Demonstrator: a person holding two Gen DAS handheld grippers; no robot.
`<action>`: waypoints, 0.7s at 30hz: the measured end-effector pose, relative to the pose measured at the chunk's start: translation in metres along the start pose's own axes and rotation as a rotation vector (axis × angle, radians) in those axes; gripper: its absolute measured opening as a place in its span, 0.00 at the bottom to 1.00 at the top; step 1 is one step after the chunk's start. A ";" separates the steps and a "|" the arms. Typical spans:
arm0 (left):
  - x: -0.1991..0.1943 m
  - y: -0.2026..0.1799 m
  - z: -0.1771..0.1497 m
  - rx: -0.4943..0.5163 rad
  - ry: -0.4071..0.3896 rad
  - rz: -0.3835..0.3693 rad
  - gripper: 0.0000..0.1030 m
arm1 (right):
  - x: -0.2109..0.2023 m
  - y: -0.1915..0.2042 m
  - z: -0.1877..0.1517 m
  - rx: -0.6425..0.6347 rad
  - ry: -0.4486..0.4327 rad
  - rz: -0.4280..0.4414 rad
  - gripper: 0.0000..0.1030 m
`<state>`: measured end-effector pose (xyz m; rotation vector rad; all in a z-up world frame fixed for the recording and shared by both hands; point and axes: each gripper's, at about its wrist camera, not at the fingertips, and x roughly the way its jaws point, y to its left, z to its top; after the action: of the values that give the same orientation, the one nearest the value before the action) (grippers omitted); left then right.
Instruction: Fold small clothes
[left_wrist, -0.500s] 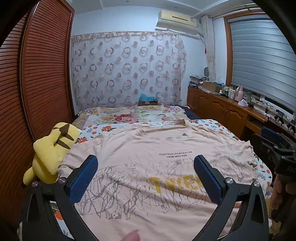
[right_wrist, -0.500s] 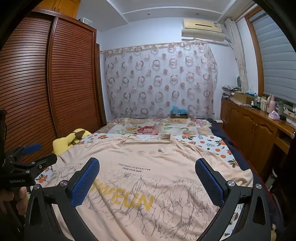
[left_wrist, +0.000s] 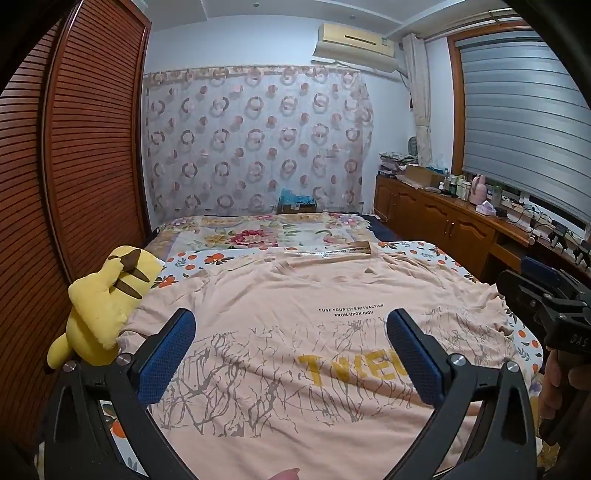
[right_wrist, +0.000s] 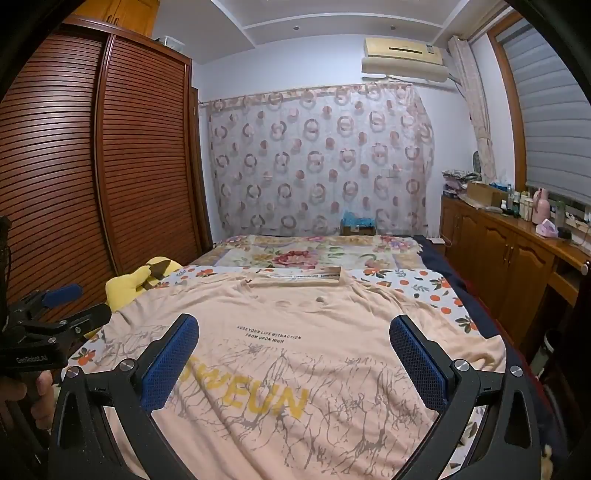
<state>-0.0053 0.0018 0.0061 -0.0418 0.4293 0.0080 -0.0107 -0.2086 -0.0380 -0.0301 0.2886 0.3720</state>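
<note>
A peach T-shirt with yellow letters and a grey branch print lies spread flat, front up, on the bed, collar at the far end; it also shows in the right wrist view. My left gripper is open and empty, held above the shirt's lower left part. My right gripper is open and empty above the shirt's lower right part. Each gripper shows in the other's view: the right one at the right edge, the left one at the left edge.
A yellow plush toy lies at the bed's left edge beside the shirt's sleeve. A brown slatted wardrobe stands on the left. A wooden cabinet with bottles runs along the right. A floral quilt covers the far bed.
</note>
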 end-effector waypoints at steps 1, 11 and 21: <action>0.000 -0.001 0.000 0.000 -0.001 0.001 1.00 | 0.000 0.000 0.000 0.000 0.000 0.000 1.00; -0.003 -0.001 0.001 0.002 -0.003 0.002 1.00 | 0.002 0.000 0.000 0.002 0.001 0.000 1.00; -0.003 -0.002 0.001 0.004 -0.005 0.004 1.00 | 0.001 -0.001 0.000 0.002 0.002 0.001 1.00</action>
<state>-0.0073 -0.0002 0.0080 -0.0374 0.4246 0.0110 -0.0094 -0.2087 -0.0383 -0.0279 0.2905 0.3721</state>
